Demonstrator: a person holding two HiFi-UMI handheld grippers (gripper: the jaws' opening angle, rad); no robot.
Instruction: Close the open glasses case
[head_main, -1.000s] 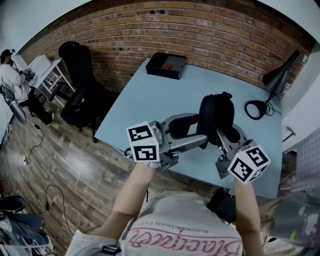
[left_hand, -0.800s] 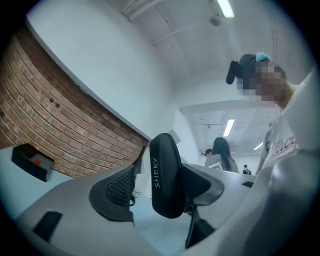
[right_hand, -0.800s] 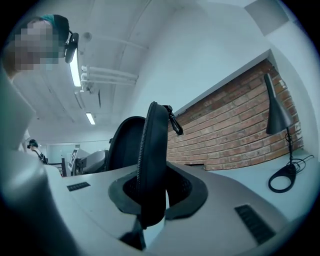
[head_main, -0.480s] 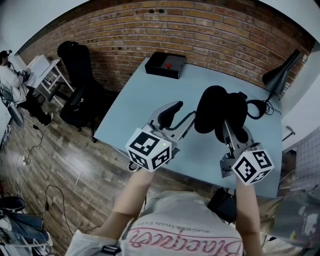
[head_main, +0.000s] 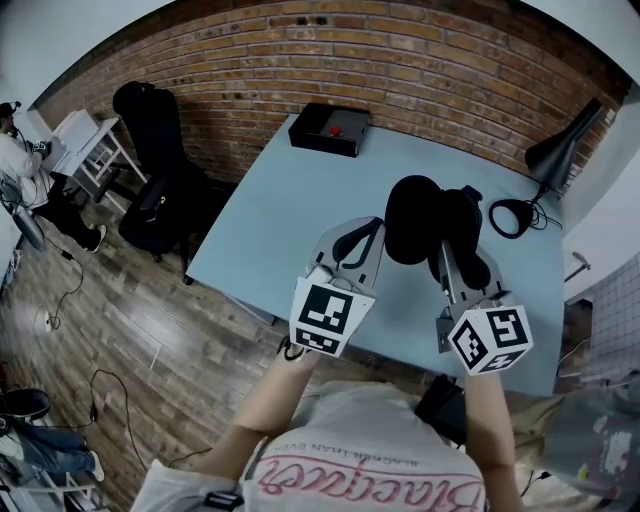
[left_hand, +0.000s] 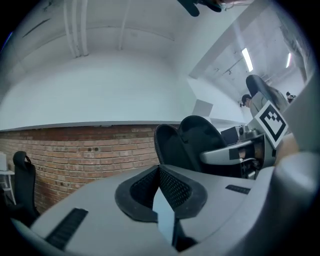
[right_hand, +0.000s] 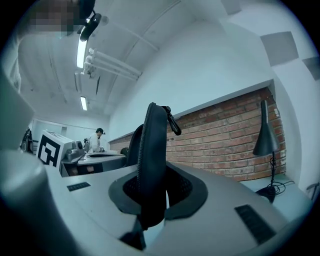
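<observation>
Grey plastic jaws of the left gripper (left_hand: 160, 187) have just been closing and now meet with nothing between them. Its tips sit just left of the black oval zip-up glasses case (head_main: 420, 215), and I cannot tell whether they touch it. To the right, the right gripper (right_hand: 152, 195) is clamped on the rim of one shell, holding the case upright in the air above the near right part of the pale blue table (head_main: 290, 200). The two shells gape apart, the free one on the left, and a small black zip pull (right_hand: 171, 121) hangs off the held rim. Farther off stand a black box with a red button (head_main: 330, 130) at the far edge and a black desk lamp (head_main: 555, 155) at the far right, before a red brick wall (head_main: 400, 60). The step in hand looks like folding the shells together: the next move likely calls for the joined left jaws to nudge the free shell rightward while the right grip holds firm, with the zip to follow
</observation>
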